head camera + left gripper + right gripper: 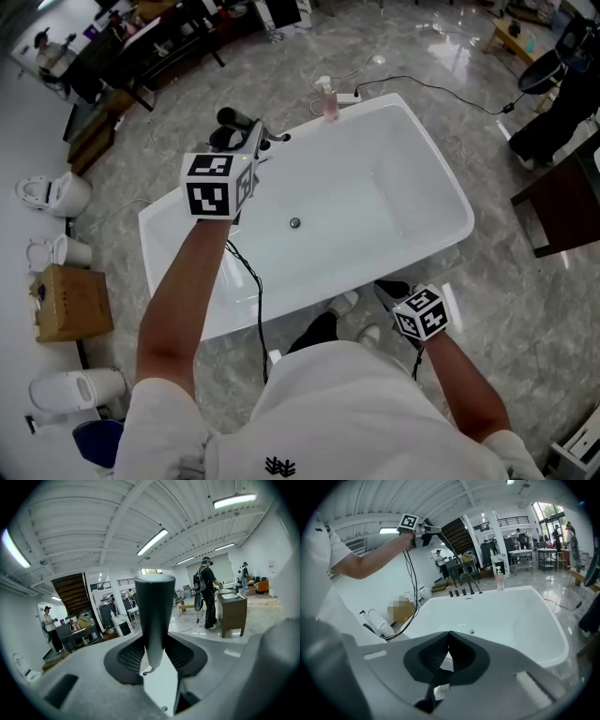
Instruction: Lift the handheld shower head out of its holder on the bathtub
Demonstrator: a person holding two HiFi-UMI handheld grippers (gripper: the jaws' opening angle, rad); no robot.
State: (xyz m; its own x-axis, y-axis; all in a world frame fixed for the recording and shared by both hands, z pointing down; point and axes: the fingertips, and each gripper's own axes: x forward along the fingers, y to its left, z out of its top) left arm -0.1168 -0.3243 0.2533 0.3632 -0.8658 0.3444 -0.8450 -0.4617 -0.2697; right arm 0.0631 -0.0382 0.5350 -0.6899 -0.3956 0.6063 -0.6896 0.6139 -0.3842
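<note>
One hazard: left gripper [155, 657] clamps the shower head [154, 606]; hose [458, 563] beneath may tug it loose; right gripper [449, 641] closed, empty

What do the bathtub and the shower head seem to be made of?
Bathtub: smooth glossy white, probably acrylic or enamel, judging by the even sheen. Shower head: dark satin handle with soft highlights, coated metal or plastic; I cannot tell which.

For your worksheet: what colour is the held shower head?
The shower head is black, clearest in the left gripper view.
</note>
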